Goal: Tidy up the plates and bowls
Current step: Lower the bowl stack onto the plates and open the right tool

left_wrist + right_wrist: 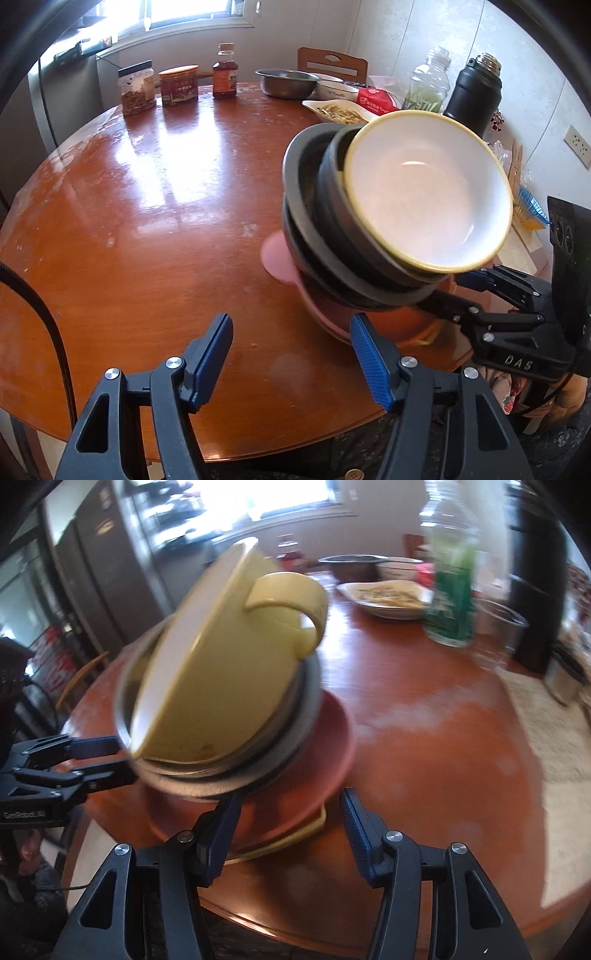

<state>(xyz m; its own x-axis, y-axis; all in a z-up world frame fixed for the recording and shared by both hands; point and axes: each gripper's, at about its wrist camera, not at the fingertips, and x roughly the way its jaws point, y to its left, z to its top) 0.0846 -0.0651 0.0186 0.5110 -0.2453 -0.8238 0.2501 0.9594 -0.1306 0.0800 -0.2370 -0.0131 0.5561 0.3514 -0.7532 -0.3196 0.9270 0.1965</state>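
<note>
Bowl (428,188), yellow, tips atop grey bowls on pink plate (332,734) near table (147,184) edge; both grippers (291,354) (286,830) half open, empty; stacking step, next needs steadying the stack.

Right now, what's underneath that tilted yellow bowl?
The yellow bowl leans in nested dark bowls, above a pink plate and a yellow-edged plate. Anything between them is hidden.

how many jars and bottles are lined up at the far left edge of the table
3: a clear jar with a black lid leftmost, an orange-lidded red jar beside it, and a brown sauce bottle to their right.
</note>
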